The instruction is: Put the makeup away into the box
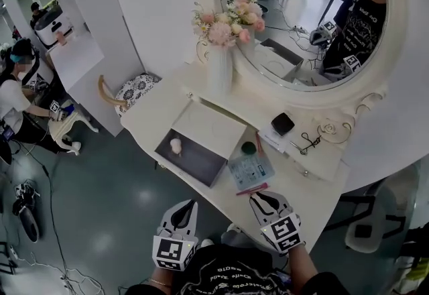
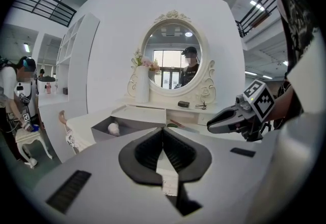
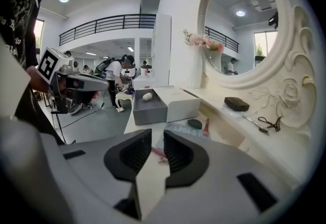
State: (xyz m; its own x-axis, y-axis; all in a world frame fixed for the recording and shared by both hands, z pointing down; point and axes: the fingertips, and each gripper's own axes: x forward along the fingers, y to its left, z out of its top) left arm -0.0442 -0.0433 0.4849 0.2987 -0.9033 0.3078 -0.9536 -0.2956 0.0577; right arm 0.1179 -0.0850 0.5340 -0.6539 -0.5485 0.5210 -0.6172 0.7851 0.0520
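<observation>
An open grey box point(image 1: 194, 161) with its white lid point(image 1: 209, 127) beside it sits on the white dressing table point(image 1: 151, 116). A pale makeup sponge point(image 1: 175, 145) lies inside the box. A clear flat pouch point(image 1: 250, 169), a green round pot point(image 1: 249, 147) and a pink pencil point(image 1: 251, 188) lie to the box's right. My right gripper point(image 1: 263, 198) hovers just over the pencil point(image 3: 158, 152), open, nothing between its fingers. Off the table's front edge my left gripper point(image 1: 190, 206) is shut and empty. The box point(image 3: 150, 111) shows ahead in the right gripper view.
A black compact point(image 1: 282, 123) and an eyelash curler point(image 1: 305, 143) lie on a raised ledge at the right. A white vase of flowers point(image 1: 220, 66) stands before the round mirror point(image 1: 301, 12). A cushioned chair point(image 1: 134, 91) is left of the table; a person works at far left.
</observation>
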